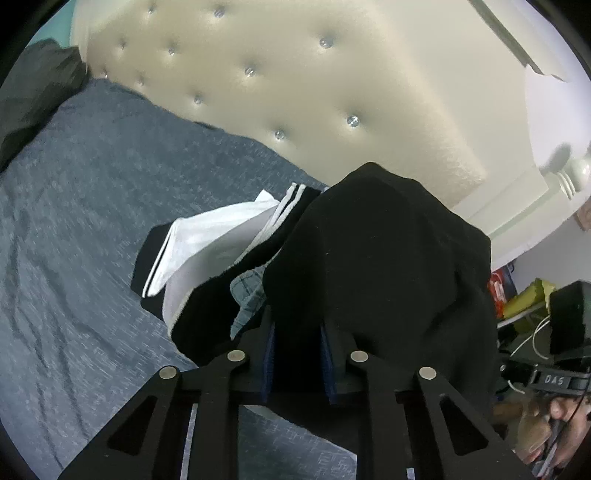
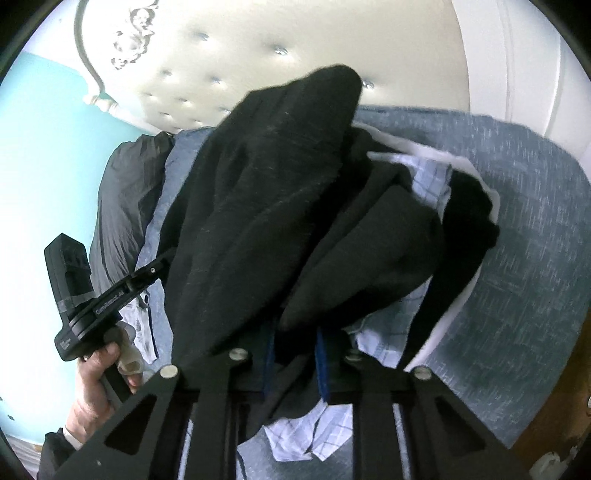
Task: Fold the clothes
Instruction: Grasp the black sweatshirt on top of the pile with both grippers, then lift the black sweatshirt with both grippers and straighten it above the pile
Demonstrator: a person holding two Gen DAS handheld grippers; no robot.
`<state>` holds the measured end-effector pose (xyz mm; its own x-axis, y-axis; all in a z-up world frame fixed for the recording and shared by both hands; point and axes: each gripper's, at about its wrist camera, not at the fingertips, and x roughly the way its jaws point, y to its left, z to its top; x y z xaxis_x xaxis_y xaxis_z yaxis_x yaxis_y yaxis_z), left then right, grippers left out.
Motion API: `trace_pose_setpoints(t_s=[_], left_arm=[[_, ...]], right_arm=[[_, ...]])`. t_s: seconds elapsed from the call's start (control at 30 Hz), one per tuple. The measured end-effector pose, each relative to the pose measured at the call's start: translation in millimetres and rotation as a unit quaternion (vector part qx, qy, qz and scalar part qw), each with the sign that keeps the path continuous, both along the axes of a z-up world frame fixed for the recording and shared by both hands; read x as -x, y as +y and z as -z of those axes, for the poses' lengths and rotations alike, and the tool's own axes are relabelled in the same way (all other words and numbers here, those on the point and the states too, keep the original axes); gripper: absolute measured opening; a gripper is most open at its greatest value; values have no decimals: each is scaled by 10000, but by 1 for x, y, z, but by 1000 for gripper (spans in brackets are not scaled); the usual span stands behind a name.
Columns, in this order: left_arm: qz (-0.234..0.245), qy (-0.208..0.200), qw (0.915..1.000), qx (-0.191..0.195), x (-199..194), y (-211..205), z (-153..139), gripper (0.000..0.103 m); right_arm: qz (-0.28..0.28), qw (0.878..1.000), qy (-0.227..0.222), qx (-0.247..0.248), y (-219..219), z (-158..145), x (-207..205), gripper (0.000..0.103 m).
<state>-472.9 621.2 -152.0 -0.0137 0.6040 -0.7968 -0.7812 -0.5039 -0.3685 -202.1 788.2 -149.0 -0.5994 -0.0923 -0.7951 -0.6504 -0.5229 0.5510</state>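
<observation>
Black garment (image 1: pixel 376 258) hangs lifted over my bed's (image 1: pixel 74 221) head end, pinched in both my left gripper (image 1: pixel 299 325) and right gripper (image 2: pixel 295 332). Left view alone shows white striped clothes (image 1: pixel 207 236); right view alone shows my left hand (image 2: pixel 99 365) and a checked shirt (image 2: pixel 430 177).

Bed w/ blue-grey cover (image 1: pixel 74 221) fills left wrist view. Cream tufted headboard (image 1: pixel 295 92), shiny button studs, stands at bed's far edge; its carved silver-trim corner (image 2: pixel 129 33) shows in right wrist view. Dark grey pillow (image 1: pixel 33 103) on bed, up by headboard's left end. Turquoise wall (image 2: pixel 40 166) left of headboard in right wrist view. Right of headboard, past bed edge in left wrist view: red and yellow packets (image 1: pixel 517 291), blurred, contents unclear.
</observation>
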Motion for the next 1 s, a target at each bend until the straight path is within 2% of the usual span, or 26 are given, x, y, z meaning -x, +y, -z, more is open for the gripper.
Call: trace_pose_setpoints(t_s=[0.4, 0.6, 0.87, 1.0], left_arm=[[106, 177, 9998, -85, -12, 7, -37, 18], [36, 106, 9995, -311, -23, 5, -58, 18], [-232, -223, 9980, -551, -44, -1, -69, 17], [-410, -392, 9966, -596, -65, -3, -64, 17]], right_arm=[[-94, 9991, 89, -392, 0, -35, -6, 16], [-217, 9984, 184, -494, 17, -53, -8, 15], [-523, 9974, 201, -443, 43, -62, -5, 15], [-730, 9964, 137, -410, 55, -59, -6, 15]])
